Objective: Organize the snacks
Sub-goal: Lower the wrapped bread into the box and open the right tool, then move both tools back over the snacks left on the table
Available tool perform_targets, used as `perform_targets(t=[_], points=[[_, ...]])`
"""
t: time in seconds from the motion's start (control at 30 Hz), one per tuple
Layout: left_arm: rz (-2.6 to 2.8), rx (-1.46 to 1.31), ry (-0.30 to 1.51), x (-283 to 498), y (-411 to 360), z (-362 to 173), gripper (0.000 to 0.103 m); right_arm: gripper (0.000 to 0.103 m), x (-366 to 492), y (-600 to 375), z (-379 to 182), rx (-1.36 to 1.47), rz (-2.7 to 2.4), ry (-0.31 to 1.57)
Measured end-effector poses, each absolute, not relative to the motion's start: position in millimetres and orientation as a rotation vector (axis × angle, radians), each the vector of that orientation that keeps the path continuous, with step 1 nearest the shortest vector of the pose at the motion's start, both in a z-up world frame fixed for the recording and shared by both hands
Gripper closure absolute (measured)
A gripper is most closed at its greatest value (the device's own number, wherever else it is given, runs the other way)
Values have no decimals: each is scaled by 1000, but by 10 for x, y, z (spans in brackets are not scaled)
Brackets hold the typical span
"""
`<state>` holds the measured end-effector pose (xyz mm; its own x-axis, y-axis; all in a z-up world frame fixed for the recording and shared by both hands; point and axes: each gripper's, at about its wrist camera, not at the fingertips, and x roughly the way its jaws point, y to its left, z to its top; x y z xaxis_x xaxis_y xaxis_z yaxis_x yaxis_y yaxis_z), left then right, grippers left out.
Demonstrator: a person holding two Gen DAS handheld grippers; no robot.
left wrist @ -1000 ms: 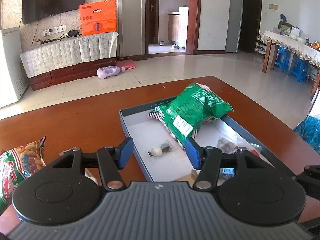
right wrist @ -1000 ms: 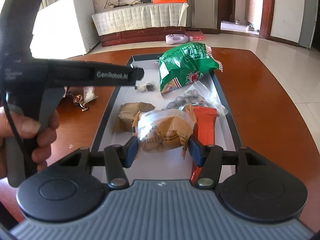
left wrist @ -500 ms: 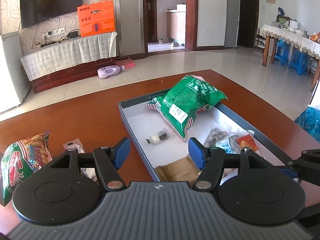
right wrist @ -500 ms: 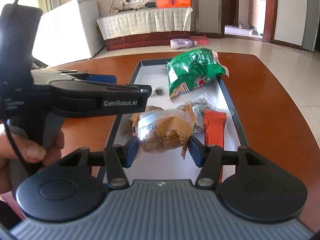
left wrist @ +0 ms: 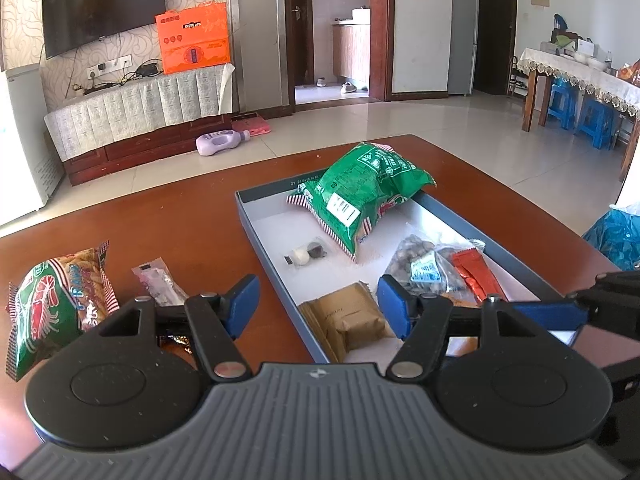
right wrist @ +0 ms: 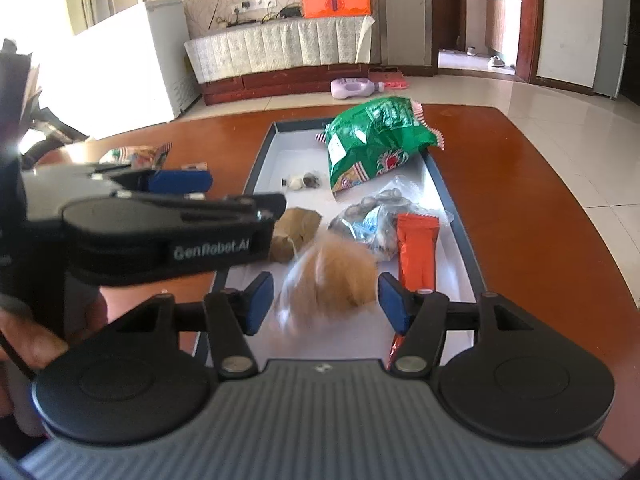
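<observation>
Already several snacks are lying in the shallow grey-walled white tray (left wrist: 256, 228): a big green crinkled bag (left wrist: 360, 192), a clear pouch of brown nuts (left wrist: 424, 264), an orange-red sachet (right wrist: 418, 248), a brown paper packet (left wrist: 352, 320) and two small wrapped sweets (left wrist: 306, 254). Left on the reddish wooden table (left wrist: 160, 224) are a prawn-print cracker bag (left wrist: 60, 296) and a small clear wrapper (left wrist: 158, 286), so the job is looking roughly two-thirds done. A blurred clear bag of tan pastries (right wrist: 332, 280) is sitting between the right gripper (right wrist: 326, 302) pads, which are standing wide and apart from it, over the tray's near end. The left gripper (left wrist: 318, 306) is gaping empty, hanging over the tray's near left wall.
</observation>
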<state>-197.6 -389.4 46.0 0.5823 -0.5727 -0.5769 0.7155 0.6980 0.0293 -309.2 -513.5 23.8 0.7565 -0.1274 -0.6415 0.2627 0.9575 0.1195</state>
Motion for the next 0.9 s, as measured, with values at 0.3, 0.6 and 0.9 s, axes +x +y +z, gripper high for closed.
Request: perform_targets(t=[0.3, 0.6, 0.9], points=[[-746, 260, 567, -2073, -3738, 501, 32, 42, -3153, -5040, 329, 191, -204, 656], [-715, 228, 563, -2125, -3574, 571, 32, 42, -3155, -4888, 407, 169, -179, 634], [-679, 207, 564, -2050, -3396, 622, 32, 42, -3052, -4752, 444, 158, -146, 614]])
